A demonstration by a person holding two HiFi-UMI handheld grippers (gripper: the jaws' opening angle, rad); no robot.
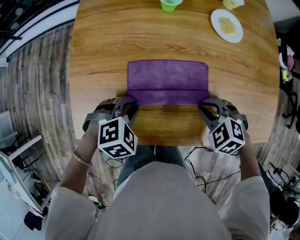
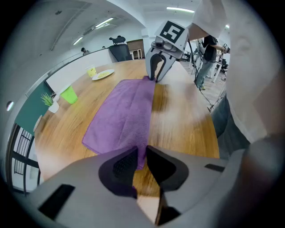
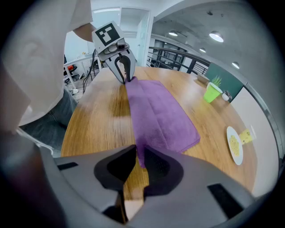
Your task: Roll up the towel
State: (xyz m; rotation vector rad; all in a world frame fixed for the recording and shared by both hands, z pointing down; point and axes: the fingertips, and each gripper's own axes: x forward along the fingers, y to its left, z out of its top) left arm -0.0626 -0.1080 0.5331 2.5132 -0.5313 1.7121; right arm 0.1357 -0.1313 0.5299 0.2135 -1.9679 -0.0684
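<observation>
- One table [image 1: 103, 37], wooden, seen from above in the head view.
- One towel [image 1: 168, 77], purple, lies flat in the middle of the table. Its long sides run left to right.
- One crease crosses the towel parallel to its near edge. The near band below that crease looks turned over onto the rest.
- Two grippers, one at each end of that near band.
- The left gripper [image 1: 131, 102] is at the near left corner. In its own view the jaws stand almost together, with the towel's edge pinched between the pads.
- The right gripper [image 1: 206, 104] is at the near right corner. Its own view shows the same: the jaws are nearly closed and clamp the purple cloth.
- Both grippers point steeply down at the table. Each shows in the other's view at the far end of the towel.
- Two marker cubes, a left cube [image 1: 116, 137] and a right cube [image 1: 228, 135], one on each gripper.
- One cup [image 1: 170, 4], green, stands at the far edge of the table, well apart from the towel.
- One plate [image 1: 227, 26], white with yellow food on it, sits at the far right.
- One small yellow piece [image 1: 233, 3] lies just beyond the plate.
- One potted plant [image 3: 217, 81], beyond the cup, shows only in the gripper views.
- One bracelet [image 1: 82, 159] is on the person's left wrist.
</observation>
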